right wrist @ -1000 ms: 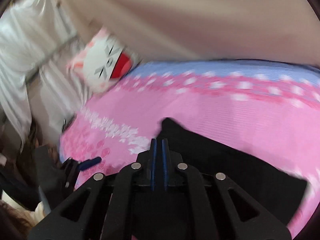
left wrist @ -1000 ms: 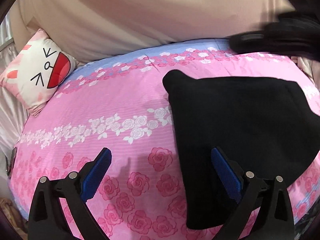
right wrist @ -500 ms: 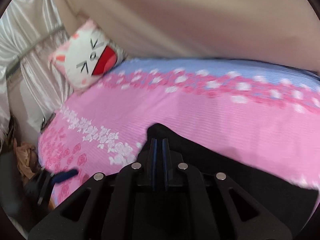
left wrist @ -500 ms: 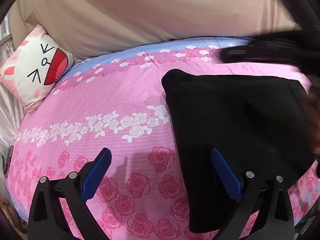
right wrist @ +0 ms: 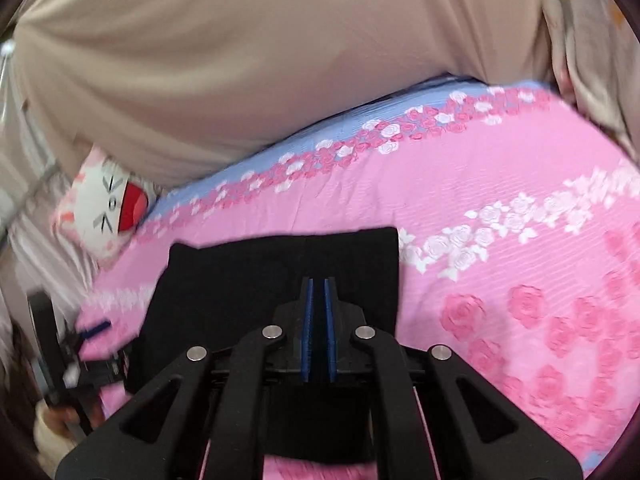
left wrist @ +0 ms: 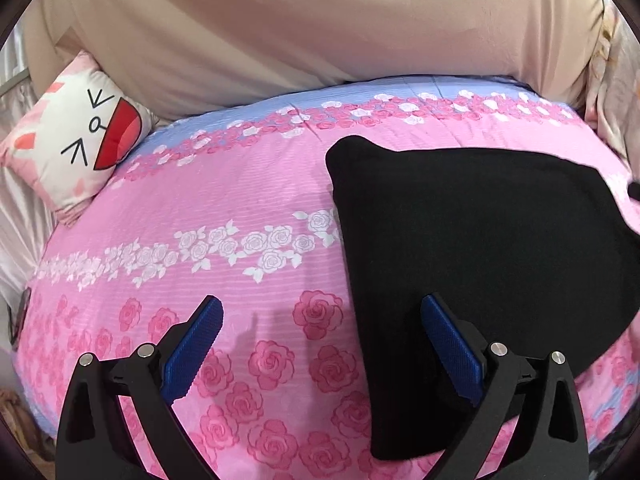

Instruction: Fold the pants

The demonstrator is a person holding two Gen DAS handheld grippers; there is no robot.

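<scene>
The black pants (left wrist: 472,248) lie folded into a flat block on the pink rose-print bedsheet (left wrist: 240,208), at the right in the left wrist view. My left gripper (left wrist: 320,320) is open and empty, low over the sheet, its right finger (left wrist: 452,344) over the pants' near left edge. In the right wrist view the pants (right wrist: 256,276) lie just ahead of my right gripper (right wrist: 319,284), whose blue pads are pressed together with nothing visible between them. The left gripper shows small at the left edge (right wrist: 92,330).
A white cat-face cushion (left wrist: 80,140) lies at the bed's far left corner, also in the right wrist view (right wrist: 112,208). A beige cover (left wrist: 320,28) rises behind the bed. Shiny curtains hang at the left. The sheet's left part is bare.
My right gripper swung from over the pants' far side round to their right, and has left the left wrist view. The left gripper has stayed put and open.
</scene>
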